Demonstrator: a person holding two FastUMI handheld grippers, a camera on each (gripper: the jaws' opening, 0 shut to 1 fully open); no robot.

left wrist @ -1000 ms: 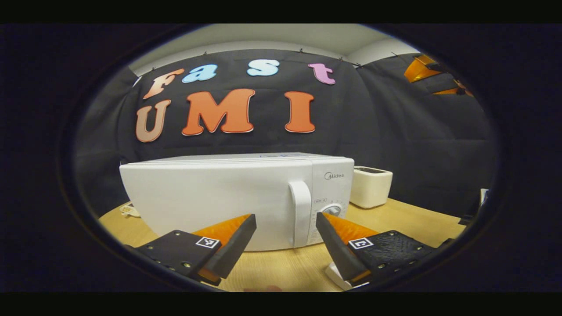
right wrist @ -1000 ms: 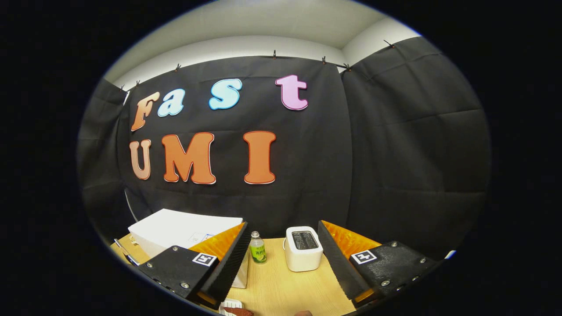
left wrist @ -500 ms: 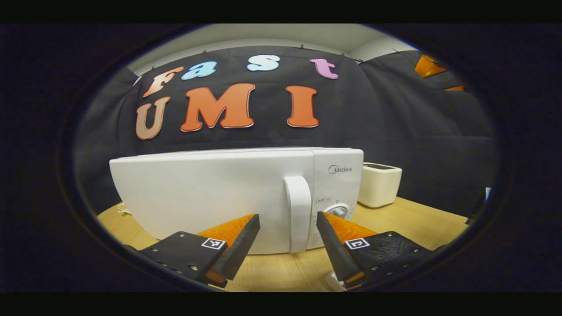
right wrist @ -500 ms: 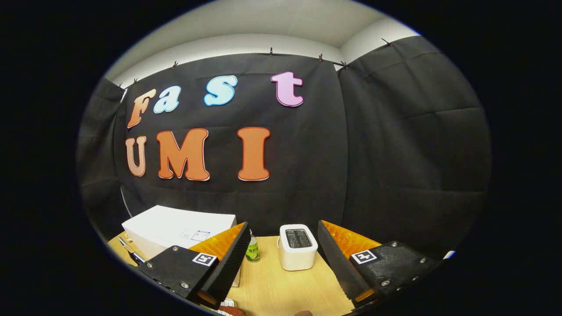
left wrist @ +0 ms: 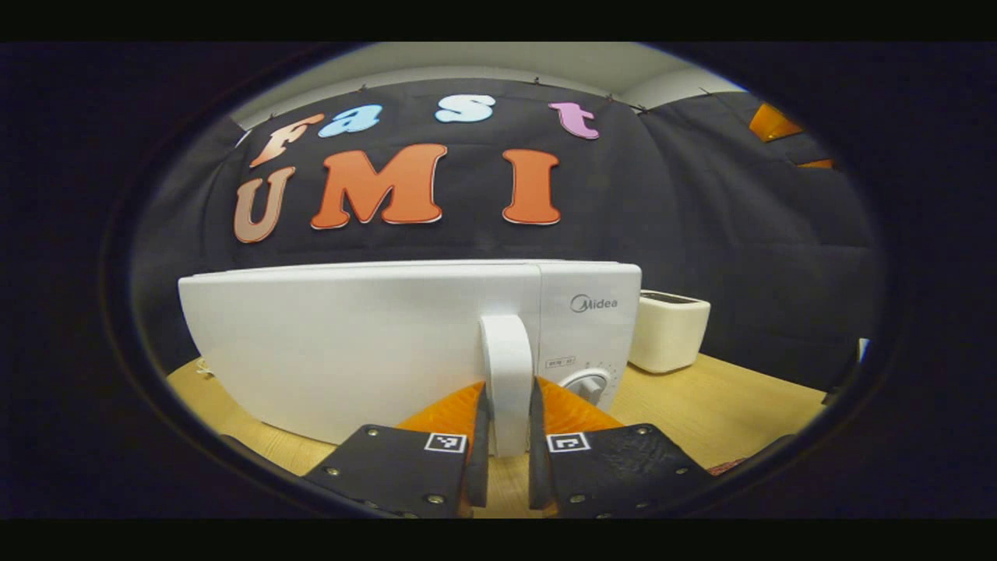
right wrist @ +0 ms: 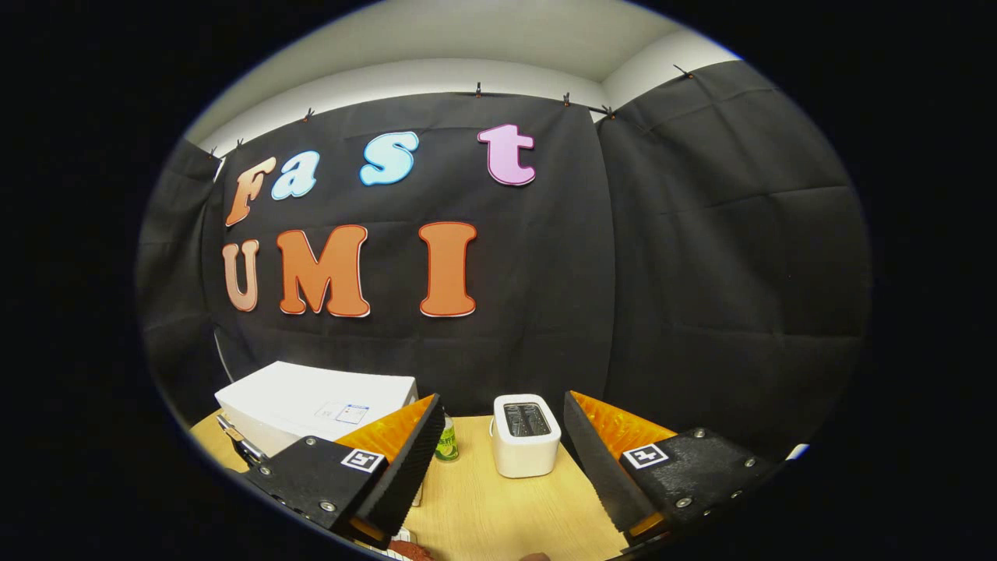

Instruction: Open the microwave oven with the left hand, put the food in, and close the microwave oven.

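Observation:
In the left gripper view the white microwave [left wrist: 350, 343] stands on the wooden table [left wrist: 724, 405] with its door closed. My left gripper [left wrist: 508, 391] is shut on the upright white door handle [left wrist: 506, 351], one finger pressing each side. In the right gripper view my right gripper [right wrist: 502, 401] hangs open and empty above the table, with the microwave [right wrist: 311, 397] to its lower left. A reddish-brown piece of food [right wrist: 410, 550] on something white peeks in at that view's bottom edge, mostly cut off.
A white toaster [right wrist: 526, 436] stands right of the microwave, also seen as the toaster [left wrist: 670, 331]. A small green-labelled bottle [right wrist: 446, 444] stands between them at the back. Bare wooden table [right wrist: 498, 514] lies in front of the toaster.
My left gripper moved in to the microwave and went from open to shut on the door handle. The right gripper drifted slightly and stays open.

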